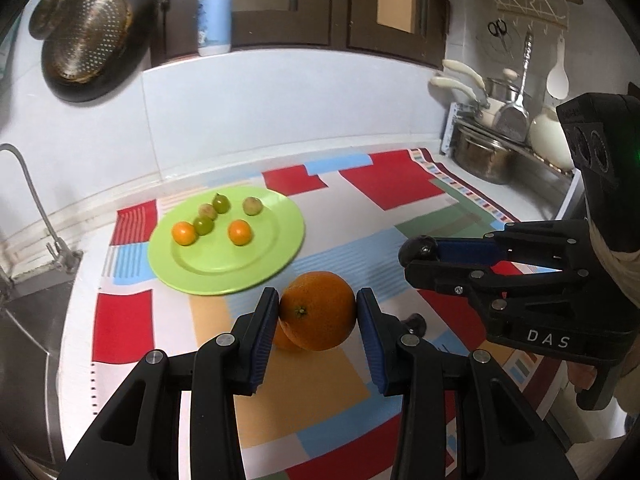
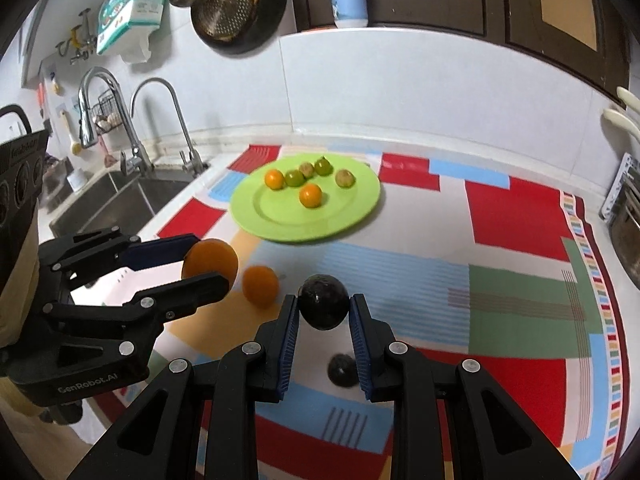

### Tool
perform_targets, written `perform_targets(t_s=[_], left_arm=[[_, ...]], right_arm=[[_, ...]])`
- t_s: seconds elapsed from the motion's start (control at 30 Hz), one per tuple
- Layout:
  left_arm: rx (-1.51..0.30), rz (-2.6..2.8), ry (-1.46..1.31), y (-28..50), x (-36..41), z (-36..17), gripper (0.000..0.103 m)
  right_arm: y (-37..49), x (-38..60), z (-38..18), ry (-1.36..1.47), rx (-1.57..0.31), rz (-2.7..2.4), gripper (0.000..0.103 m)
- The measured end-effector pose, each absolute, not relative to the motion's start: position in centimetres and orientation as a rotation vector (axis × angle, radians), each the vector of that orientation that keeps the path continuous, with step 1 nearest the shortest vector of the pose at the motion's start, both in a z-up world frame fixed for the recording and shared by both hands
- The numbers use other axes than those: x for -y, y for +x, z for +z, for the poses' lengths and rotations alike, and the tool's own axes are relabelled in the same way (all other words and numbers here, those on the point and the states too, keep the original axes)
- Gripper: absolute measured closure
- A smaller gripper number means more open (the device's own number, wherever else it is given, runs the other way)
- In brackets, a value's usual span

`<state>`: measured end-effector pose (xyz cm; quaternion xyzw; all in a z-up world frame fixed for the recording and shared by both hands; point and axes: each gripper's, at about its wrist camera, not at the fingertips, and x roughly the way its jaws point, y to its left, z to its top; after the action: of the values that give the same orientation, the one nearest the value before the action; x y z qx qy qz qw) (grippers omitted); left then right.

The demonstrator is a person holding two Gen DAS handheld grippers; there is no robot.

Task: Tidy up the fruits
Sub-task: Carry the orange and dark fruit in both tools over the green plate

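Fruits are split between our two claws, the cloth and the plate. Our left gripper (image 1: 317, 312) pinches an orange (image 1: 318, 310) at lower centre of the left view, pads on its opposite sides and clear of the cloth (image 1: 400, 184); our right gripper (image 2: 324, 308) pinches a dark avocado (image 2: 323, 301) at centre of the right view. We judge the orange firm and fairly heavy, with a slightly waxy peel, so a grip across its widest part suits it. The avocado looks glossy and may bruise if ripe, so we would hold it across its belly with light pressure. A second orange (image 2: 260, 285) lies on the cloth left of centre in the right view, and a second avocado (image 2: 342, 370) lies on the cloth low between our right fingers. On the green plate (image 1: 256, 276), upper left of centre in the left view, sit two small orange fruits and four small greenish ones, loosely grouped toward its far side, with its near half bare.
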<state>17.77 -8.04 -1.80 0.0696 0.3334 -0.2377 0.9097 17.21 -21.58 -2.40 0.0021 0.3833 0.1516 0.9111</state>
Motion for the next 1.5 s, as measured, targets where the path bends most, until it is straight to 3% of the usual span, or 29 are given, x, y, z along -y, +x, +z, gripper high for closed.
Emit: perform_targets(t_s=[0.9,1.5], left_arm=[[-0.607,-0.399,0.145,25.6,3.5,1.2,0.063],[-0.679,-0.356,0.12,32.1,2.2,-1.9,0.063]], right_arm=[[26.3,16.9,1.3,-0.01,-0.703,0.404,0.076],[34.3,15.0,-1.6,-0.058,-0.786,0.465,0.076]])
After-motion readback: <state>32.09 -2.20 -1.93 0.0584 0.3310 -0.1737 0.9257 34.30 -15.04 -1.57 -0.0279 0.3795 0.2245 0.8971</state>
